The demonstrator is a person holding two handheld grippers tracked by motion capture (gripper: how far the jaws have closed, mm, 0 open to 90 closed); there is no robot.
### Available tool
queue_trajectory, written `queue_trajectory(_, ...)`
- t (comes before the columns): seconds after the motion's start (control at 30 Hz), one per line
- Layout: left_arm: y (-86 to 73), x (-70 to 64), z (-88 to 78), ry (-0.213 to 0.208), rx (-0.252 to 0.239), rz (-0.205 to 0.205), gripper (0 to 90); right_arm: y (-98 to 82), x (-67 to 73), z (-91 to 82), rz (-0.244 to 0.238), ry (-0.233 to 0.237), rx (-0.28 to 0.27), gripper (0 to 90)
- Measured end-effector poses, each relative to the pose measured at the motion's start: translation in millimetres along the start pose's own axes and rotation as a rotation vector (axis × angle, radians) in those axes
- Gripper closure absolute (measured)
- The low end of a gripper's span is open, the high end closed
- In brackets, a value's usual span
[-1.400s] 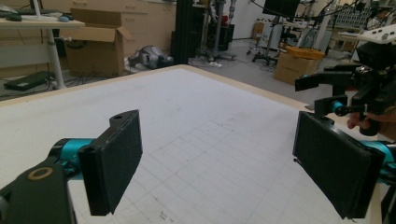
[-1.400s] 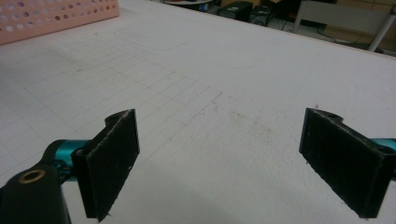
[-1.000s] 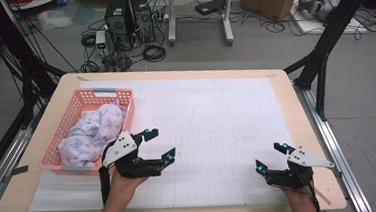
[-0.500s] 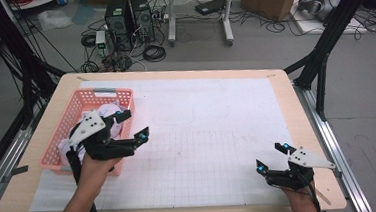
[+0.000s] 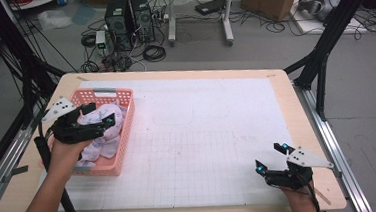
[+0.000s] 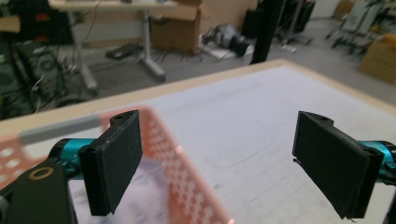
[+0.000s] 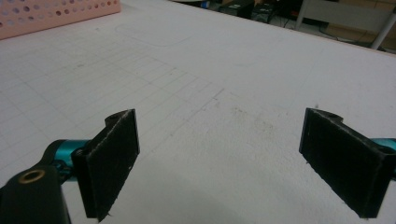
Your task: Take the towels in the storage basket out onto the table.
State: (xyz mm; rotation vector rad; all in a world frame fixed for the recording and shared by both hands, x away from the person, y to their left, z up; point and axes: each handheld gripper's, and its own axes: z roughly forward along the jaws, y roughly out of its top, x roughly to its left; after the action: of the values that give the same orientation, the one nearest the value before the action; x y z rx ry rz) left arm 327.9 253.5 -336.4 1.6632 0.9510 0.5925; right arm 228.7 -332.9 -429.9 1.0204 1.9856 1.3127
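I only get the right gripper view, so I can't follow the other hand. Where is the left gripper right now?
Observer: The left gripper hovers over the pink basket at the table's left side, jaws open.
Operator: Is anything in that basket?
Observer: Yes, a bundle of white patterned cloth lies inside, right under the gripper.
Operator: Has it grabbed the cloth?
Observer: Not by what shows; in the left gripper view the jaws stand wide apart with nothing between them, and the basket's wall runs below them.
Operator: And my right gripper, seen from above?
Observer: The right gripper sits open near the table's front right corner, far from the basket.
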Motion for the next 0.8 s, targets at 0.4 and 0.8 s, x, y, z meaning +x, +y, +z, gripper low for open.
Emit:
queue_trajectory(0.4,-19.8,33.5,6.8,0.097,0.171,0.0,16.5,-0.7,0.0,-0.7,0.001,-0.004,0.008,10.9)
queue_trajectory(0.8,-40.1,51.5,26.5,0.153,0.437,0.003,16.1,-1.0,1.0,0.7,-0.006,-0.002,0.022,10.9)
